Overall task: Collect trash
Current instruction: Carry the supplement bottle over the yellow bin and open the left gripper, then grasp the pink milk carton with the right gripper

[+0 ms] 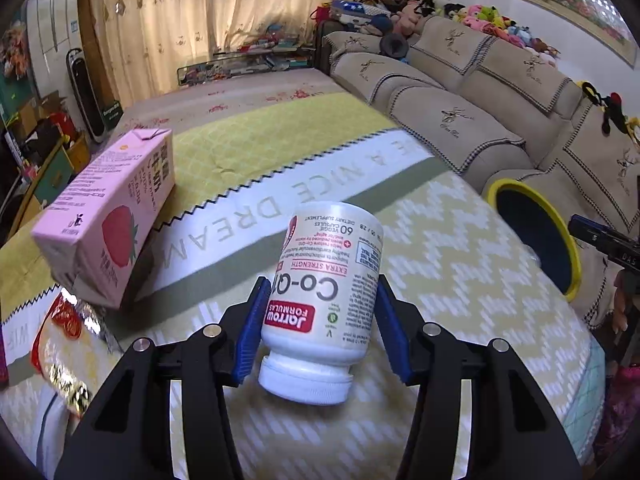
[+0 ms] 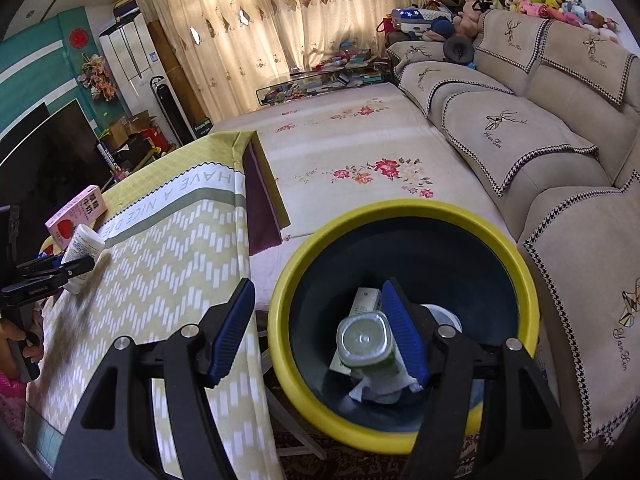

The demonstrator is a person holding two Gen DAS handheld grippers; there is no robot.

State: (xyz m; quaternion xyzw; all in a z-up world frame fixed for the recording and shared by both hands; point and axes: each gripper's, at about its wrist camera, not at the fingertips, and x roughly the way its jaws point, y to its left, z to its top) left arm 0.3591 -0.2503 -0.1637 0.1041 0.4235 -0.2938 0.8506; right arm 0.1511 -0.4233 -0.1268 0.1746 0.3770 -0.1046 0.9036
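My left gripper is shut on a white Co-Q10 supplement bottle, cap toward the camera, held just above the yellow patterned tablecloth. The bottle also shows in the right wrist view. My right gripper is open over the yellow-rimmed bin. A green bottle lies in the bin against the right finger, among other trash. The bin also shows at the table's right edge in the left wrist view.
A pink strawberry milk carton lies on the table at left, with a red and gold snack wrapper in front of it. A beige sofa stands right of the bin. A floral mat lies beyond the table.
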